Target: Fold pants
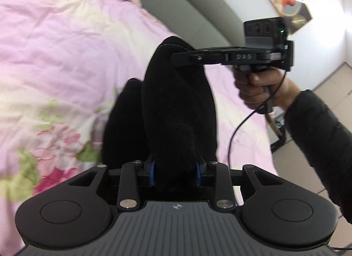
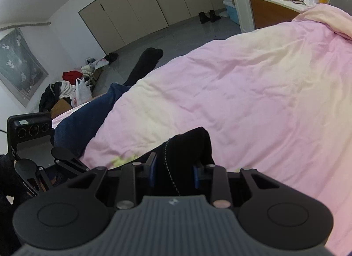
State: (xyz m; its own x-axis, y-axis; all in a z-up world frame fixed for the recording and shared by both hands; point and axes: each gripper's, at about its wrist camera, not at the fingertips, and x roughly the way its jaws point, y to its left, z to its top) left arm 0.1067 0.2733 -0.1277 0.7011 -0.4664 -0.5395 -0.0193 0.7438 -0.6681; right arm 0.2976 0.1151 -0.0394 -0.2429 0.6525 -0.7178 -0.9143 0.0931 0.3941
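Right, 1 big pink quilt (image 1: 66, 35) with a flower print covers the bed and fills most of both views. On it, and lifted off it, is 1 pair of black pants (image 1: 176, 106), stretched between 2 grippers. The left gripper (image 1: 175, 171) has its 2 blue-padded fingers (image 1: 151, 171) clamped on a thick bunch of the black cloth, right at the bottom of its own view. The right gripper (image 1: 184, 59) comes in from the side, held by 1 hand (image 1: 259, 86) in a dark sleeve (image 1: 319, 146), and its tip is buried in the far upper end of the same pants. From the right wrist, that gripper's 2 pads (image 2: 198, 174) pinch a fold with a stitched seam showing between them, so both grips are closed on cloth. Beside the quilt lies 1 leg in blue jeans (image 2: 88, 115) with 1 black sock (image 2: 145, 62). Further back, 1 pair of black boots (image 2: 209, 16) stands by the long row of cupboards (image 2: 136, 11), and 1 heap of clothes and bags (image 2: 72, 86) sits on the floor.
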